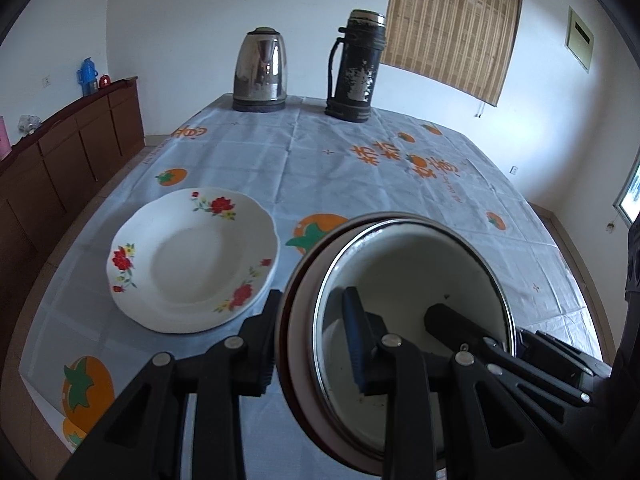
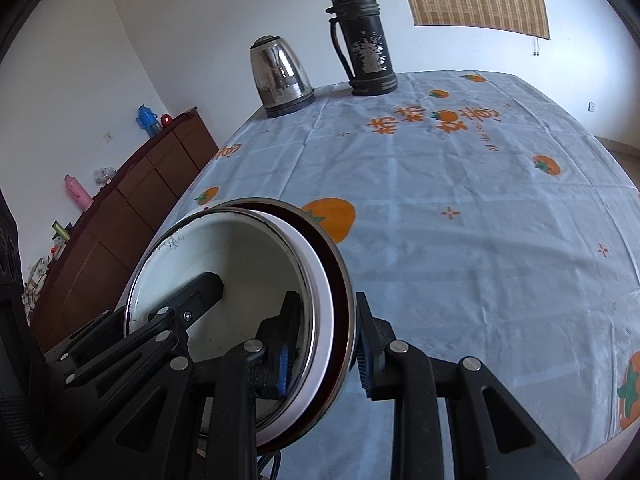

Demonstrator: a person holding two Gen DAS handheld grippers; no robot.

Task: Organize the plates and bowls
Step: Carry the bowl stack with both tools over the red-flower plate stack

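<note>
Black linkage arms fill the bottom of both views, and between them sits a stack of nested bowls (image 1: pixel 400 280), a white enamel bowl with a dark rim inside a wider one whose inner wall looks dark red. From the left wrist camera, the left gripper (image 1: pixel 312 336) is clamped on the stack's rim at about 9 o'clock, one blue-padded finger inside the bowl and the other outside. The right gripper (image 2: pixel 328 344) pinches the opposite rim at about 3 o'clock in the same way; its inner finger shows in the left view as a black bar (lying at 4 o'clock within the bowl). The stack tilts and looks lifted off the tablecloth (image 2: pixel 460 240), though contact underneath is hidden.

A white floral plate (image 1: pixel 192 264) rests on the cloth just beside the stack, at 9 o'clock from it. At 12 o'clock, near the far table edge, stand a steel electric kettle (image 1: pixel 261 70) and a worn black thermos (image 1: pixel 356 66), close together but apart.
</note>
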